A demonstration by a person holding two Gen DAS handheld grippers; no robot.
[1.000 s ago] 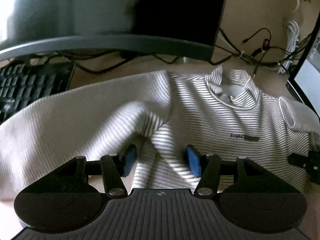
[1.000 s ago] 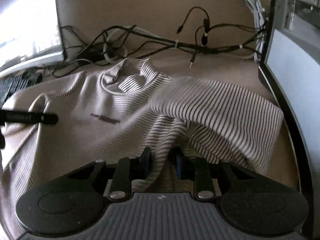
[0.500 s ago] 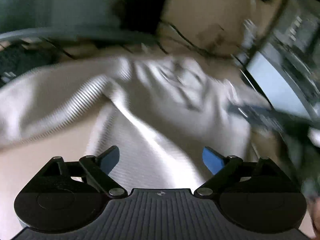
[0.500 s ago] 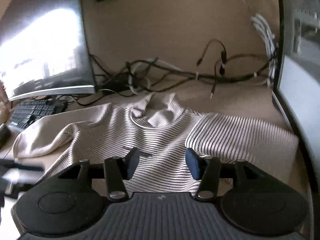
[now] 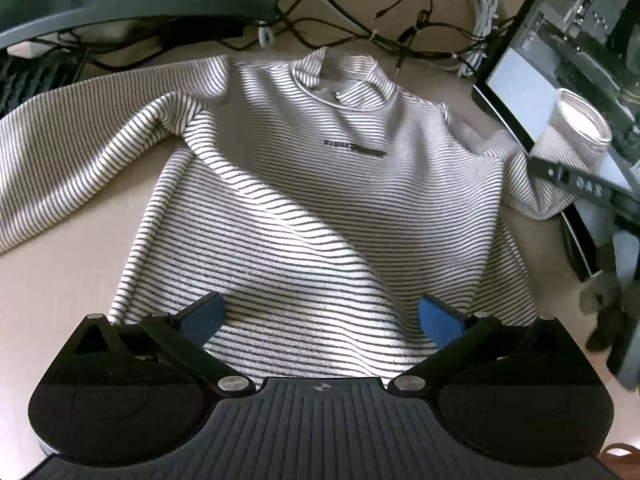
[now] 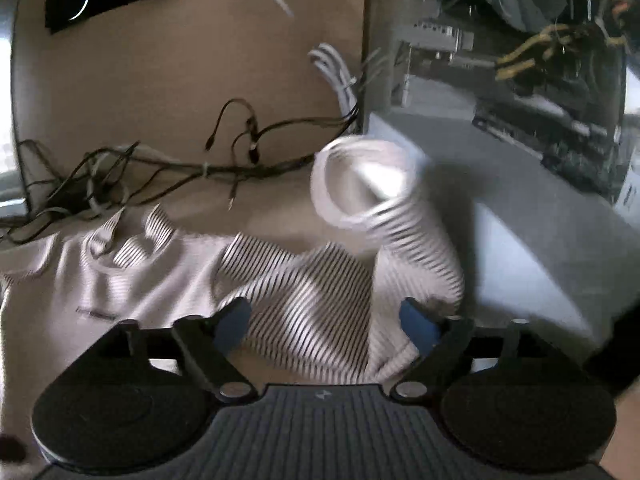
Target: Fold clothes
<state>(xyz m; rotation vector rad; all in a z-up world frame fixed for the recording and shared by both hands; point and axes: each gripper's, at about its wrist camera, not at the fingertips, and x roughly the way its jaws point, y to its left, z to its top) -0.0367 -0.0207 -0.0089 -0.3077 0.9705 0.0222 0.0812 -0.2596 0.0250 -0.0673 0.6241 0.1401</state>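
Observation:
A white sweater with thin dark stripes [image 5: 312,200] lies front up on the beige table [image 5: 60,280], collar at the far side. Its left sleeve [image 5: 80,152] is spread out to the left. My left gripper [image 5: 320,314] hovers open over the lower body of the sweater, with nothing held. The right sleeve [image 6: 400,240] stands up, its cuff [image 6: 360,180] facing the right wrist camera, blurred. My right gripper [image 6: 326,318] is open, its blue pads [image 6: 416,322] wide apart on either side of the sleeve's base. The right gripper [image 5: 580,184] also shows at the left wrist view's right edge.
A tangle of dark cables [image 5: 380,36] and a white cable bundle [image 6: 336,76] lie behind the collar. A monitor base [image 5: 140,12] and keyboard [image 5: 28,76] sit at the far left. An open computer case [image 6: 520,100] stands close on the right.
Both grippers opened wide and pulled back from the cloth. The right gripper let go of the fabric it pinched and swung right, where the sleeve now stands up. The left gripper moved to the sweater's lower middle.

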